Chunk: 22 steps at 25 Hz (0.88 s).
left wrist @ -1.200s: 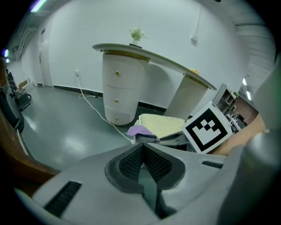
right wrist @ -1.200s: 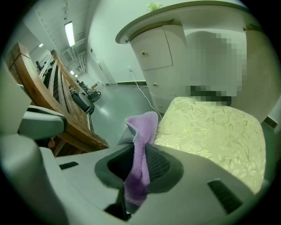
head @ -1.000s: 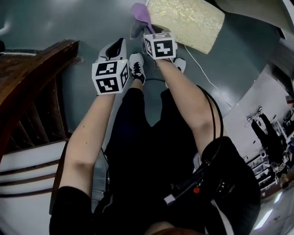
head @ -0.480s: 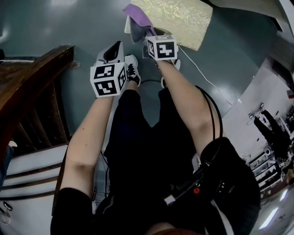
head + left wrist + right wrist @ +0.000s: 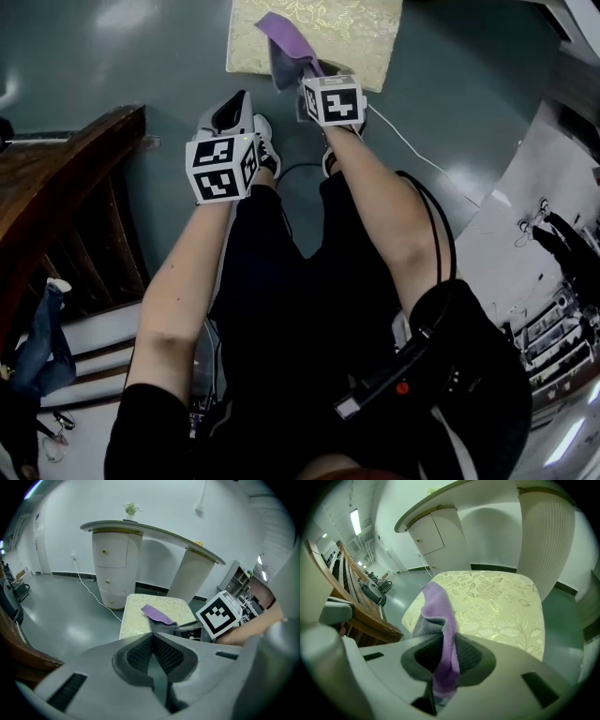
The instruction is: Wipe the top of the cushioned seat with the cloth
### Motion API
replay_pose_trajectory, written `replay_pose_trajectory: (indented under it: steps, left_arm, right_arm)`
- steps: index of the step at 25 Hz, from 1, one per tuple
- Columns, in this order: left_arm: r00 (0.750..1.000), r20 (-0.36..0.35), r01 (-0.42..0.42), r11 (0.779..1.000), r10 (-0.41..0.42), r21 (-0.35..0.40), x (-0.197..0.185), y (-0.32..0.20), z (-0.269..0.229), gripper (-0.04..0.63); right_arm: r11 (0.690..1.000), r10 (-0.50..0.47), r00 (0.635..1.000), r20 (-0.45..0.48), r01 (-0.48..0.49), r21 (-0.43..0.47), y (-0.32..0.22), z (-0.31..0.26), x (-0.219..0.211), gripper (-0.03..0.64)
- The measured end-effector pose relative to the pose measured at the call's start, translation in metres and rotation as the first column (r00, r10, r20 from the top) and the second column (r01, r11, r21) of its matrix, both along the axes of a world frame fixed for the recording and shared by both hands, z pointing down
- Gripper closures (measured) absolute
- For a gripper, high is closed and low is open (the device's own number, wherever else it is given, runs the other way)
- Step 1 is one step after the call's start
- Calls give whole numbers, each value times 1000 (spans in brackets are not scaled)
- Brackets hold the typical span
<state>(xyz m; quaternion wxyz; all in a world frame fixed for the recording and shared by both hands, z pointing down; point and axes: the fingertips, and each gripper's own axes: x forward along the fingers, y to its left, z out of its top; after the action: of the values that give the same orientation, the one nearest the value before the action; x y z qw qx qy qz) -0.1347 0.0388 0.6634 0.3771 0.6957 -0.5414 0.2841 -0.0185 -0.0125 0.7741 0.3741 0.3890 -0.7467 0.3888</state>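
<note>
A cushioned seat (image 5: 347, 28) with pale gold floral fabric stands on the floor ahead, also seen in the left gripper view (image 5: 136, 616) and the right gripper view (image 5: 497, 602). A purple and grey cloth (image 5: 284, 47) hangs over the seat's near edge, pinched in my right gripper (image 5: 302, 73), which is shut on it. The cloth (image 5: 440, 634) runs up between the jaws in the right gripper view. My left gripper (image 5: 236, 108) hovers left of the seat, short of it, its jaws closed on nothing (image 5: 152, 656). The cloth (image 5: 157, 616) shows from the left too.
A dark wooden staircase rail (image 5: 66, 187) runs along the left. A white cable (image 5: 422, 155) trails over the grey floor right of the seat. A white curved counter with drawers (image 5: 112, 559) stands behind the seat. Shelving (image 5: 553, 309) lies at the right.
The seat has shifted left and nearer the middle of the head view as the person moved toward it. The cloth now lies over the seat's near edge. Both grippers keep their state.
</note>
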Motion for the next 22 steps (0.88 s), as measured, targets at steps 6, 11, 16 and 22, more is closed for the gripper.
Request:
replay_pose_trajectory:
  steps: [6,11,16,22]
  left_arm:
    - [999,-1,-37,999,37,-4,39,-2,-5,591]
    - [997,-15,-76,997,77,11,55,-5,-13,591]
    - [994,-7,-111,993,111,30,70,-11,-23,591]
    - [994,-2,-113,993,113,34,87,-18,-26,591]
  right_arm:
    - [1000,23,999,-24,-23,-2,0,-1,40,540]
    - [999,45,998,-41,-45,-3,2,-3,64,540]
    - [998,63,995,-76,-63,0,6,-6,95,540]
    - [997,76,993,-91,-76,-3,5,-3,127,540]
